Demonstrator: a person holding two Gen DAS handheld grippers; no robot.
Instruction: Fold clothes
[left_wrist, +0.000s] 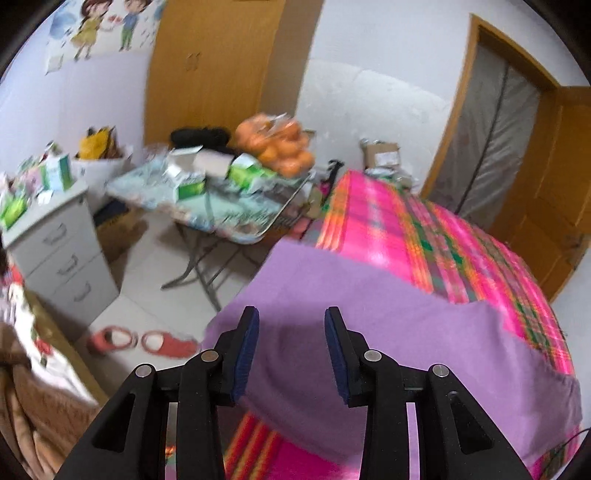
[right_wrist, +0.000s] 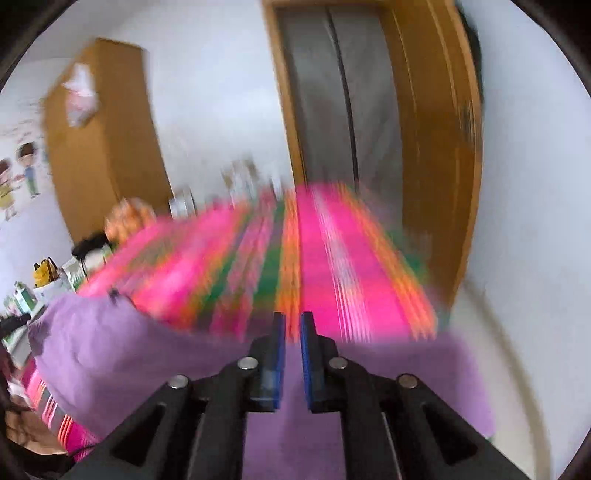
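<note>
Left wrist view: left claw (left_wrist: 290, 352) released, nothing between its pads, purple garment (left_wrist: 388, 332) spread just below and ahead on the striped bed (left_wrist: 424, 240); right claw (right_wrist: 291, 354) released too, over the same cloth; likely between folds; next calls for regrasping an edge.

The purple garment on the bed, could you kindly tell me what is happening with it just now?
A person holding a gripper in each hand is folding the plain purple cloth garment, which lies on the bright pink striped bed cover. The left gripper hovers over it with jaws apart, nothing clamped. The right gripper shows a narrow gap between its jaws, nothing between them; that view is blurred.
</note>
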